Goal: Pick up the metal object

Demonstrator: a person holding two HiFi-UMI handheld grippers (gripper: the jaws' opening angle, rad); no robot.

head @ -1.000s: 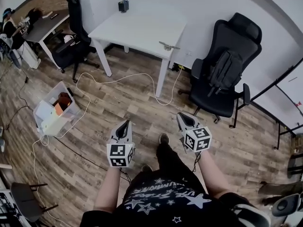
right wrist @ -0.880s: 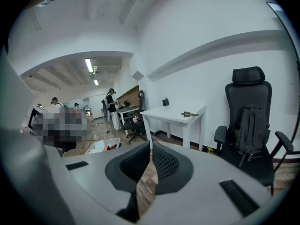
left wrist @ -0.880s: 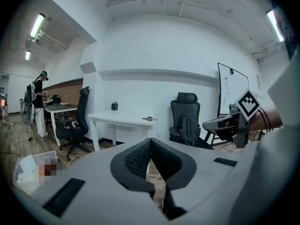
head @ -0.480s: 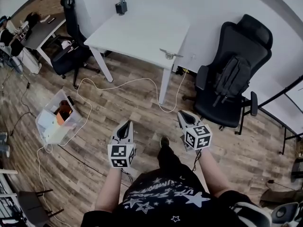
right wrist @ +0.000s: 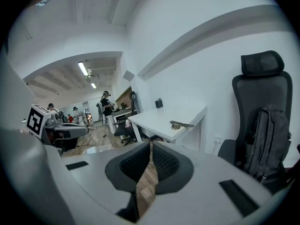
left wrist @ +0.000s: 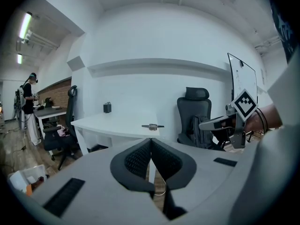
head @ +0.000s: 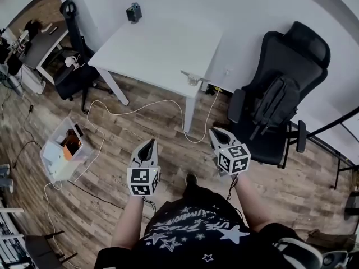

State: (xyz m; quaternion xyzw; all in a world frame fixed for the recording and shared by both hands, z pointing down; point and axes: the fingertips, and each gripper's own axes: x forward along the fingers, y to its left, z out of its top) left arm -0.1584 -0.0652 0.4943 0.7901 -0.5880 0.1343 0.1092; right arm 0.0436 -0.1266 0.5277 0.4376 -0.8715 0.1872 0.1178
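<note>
The metal object (head: pixel 193 78) is a small grey piece with a thin bar, lying near the front right corner of the white table (head: pixel 151 49). It also shows in the left gripper view as the metal object (left wrist: pixel 152 125) and in the right gripper view as the metal object (right wrist: pixel 182 124). My left gripper (head: pixel 150 144) and right gripper (head: pixel 215 134) hang over the wood floor, well short of the table. Both are shut, with nothing between the jaws. The left gripper (left wrist: pixel 150 140) points at the table's corner; the right gripper (right wrist: pixel 151 144) points toward the table.
A black office chair (head: pixel 291 43) with a backpack (head: pixel 273 104) on it stands right of the table. A white cable (head: pixel 151 105) runs over the floor under the table. A clear bin (head: pixel 64 150) sits at the left. A small black device (head: pixel 133 13) stands at the table's far edge.
The table and chair have shifted in the head view as the person moves toward the table. Both grippers stay shut, side by side.
</note>
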